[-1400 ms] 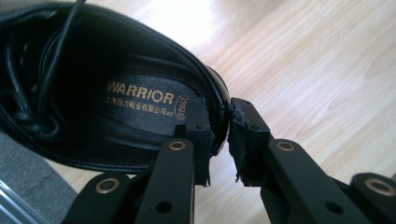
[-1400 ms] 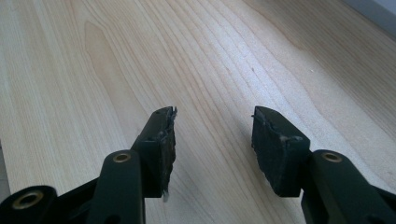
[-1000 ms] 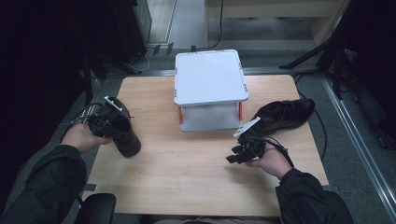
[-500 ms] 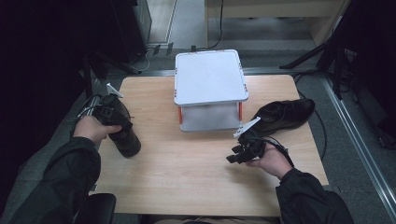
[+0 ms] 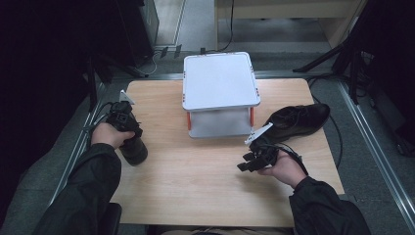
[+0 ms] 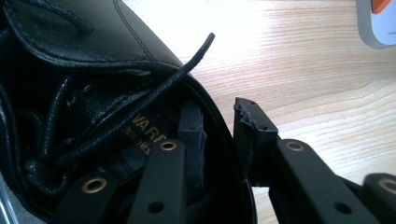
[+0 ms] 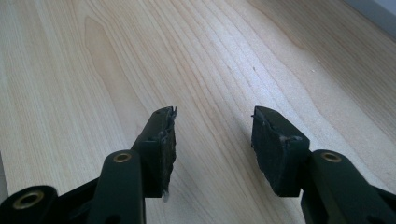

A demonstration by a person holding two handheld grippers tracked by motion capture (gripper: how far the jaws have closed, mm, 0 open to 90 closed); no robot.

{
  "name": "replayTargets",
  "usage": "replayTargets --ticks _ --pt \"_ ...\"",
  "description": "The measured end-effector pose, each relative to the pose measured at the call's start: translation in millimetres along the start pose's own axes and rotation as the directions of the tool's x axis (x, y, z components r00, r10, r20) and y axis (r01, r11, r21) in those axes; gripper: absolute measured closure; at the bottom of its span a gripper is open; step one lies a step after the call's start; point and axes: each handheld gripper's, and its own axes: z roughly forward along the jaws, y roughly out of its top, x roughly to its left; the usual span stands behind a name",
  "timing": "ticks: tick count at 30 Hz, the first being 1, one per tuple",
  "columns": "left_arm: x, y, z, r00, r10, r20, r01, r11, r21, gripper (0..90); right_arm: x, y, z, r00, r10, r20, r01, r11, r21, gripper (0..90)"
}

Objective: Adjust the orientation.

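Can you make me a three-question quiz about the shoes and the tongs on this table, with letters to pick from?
1. Where is the shoe that nobody is touching?
A. On top of the white stand
B. On the table, right of the white stand
C. On the floor

2. How many black shoes are on the table?
A. One
B. Two
C. Four

3. What are the left tongs doing?
A. Straddling the side wall of a shoe
B. Holding a cup
C. Lying flat on the white stand

Answers:
1. B, the high view shows it lying on the wood just right of the stand.
2. B, one sits at the left hand and one at the right side.
3. A, the left gripper view shows one jaw inside the shoe and one outside; the jaws have just been closing on it.
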Motion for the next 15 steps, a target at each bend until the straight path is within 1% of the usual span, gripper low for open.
replayTargets --ticks 1,2,3,5,7,8,9,10,12,13,14,15 --pt "-0.7 -0.2 -0.2 1.0 0.006 -0.005 -0.006 1.0 -0.001 77.4 -0.1 0.1 0.3 1.0 -0.002 0.0 0.002 1.0 0.0 50.5" --pt "-2.4 -1.2 -0.1 0.9995 0.027 -0.014 -0.028 0.9996 -0.008 78.6 -0.1 0.2 0.4 1.0 -0.003 0.0 0.003 1.0 0.001 50.5" --pt "-2.4 -1.2 -0.1 0.9995 0.027 -0.014 -0.028 0.9996 -0.008 79.5 -0.1 0.2 0.4 1.0 -0.003 0.0 0.003 1.0 0.001 50.5" --pt "-4.1 -2.1 -0.4 0.9983 0.053 -0.023 -0.053 0.9985 -0.011 80.6 0.1 0.3 0.6 1.0 -0.004 0.0 0.004 1.0 0.003 50.5" --pt "-5.2 -3.5 -0.7 0.9963 0.084 -0.017 -0.084 0.9963 -0.015 82.2 0.2 0.4 1.0 1.0 -0.005 -0.001 0.005 1.0 0.005 50.6" --pt "-6.2 -4.5 -0.7 0.994 0.109 -0.009 -0.109 0.994 -0.012 82.9 0.3 0.5 1.3 1.0 -0.005 0.0 0.005 1.0 0.005 50.6" --pt "-8.6 -6.0 -0.8 0.9893 0.145 -0.015 -0.145 0.9892 -0.019 83.9 0.4 0.6 1.5 1.0 -0.004 0.0 0.004 1.0 0.006 50.6" --pt "-10.5 -7.6 -1.0 0.985 0.172 -0.02 -0.172 0.9848 -0.023 84.9 0.3 0.7 1.7 1.0 -0.004 0.001 0.004 1.0 0.007 50.6" --pt "-11.4 -9.0 -1.1 0.982 0.189 -0.009 -0.189 0.9818 -0.019 86.5 0.4 0.8 2.1 1.0 -0.002 0.001 0.002 1.0 0.01 50.6" --pt "-11.4 -9.7 -2.0 0.982 0.189 0.0 -0.189 0.9816 -0.026 86.7 0.4 0.8 2.3 1.0 -0.003 0.001 0.003 1.0 0.011 50.6" --pt "-11.6 -10.0 -2.6 0.9823 0.187 0.0 -0.187 0.9818 -0.032 86.8 0.6 0.8 2.5 1.0 -0.004 0.001 0.004 1.0 0.011 50.6" --pt "-11.5 -10.3 -3.6 0.9805 0.197 -0.003 -0.197 0.9798 -0.037 86.9 0.7 0.8 2.4 1.0 -0.004 0.001 0.004 1.0 0.011 50.6"
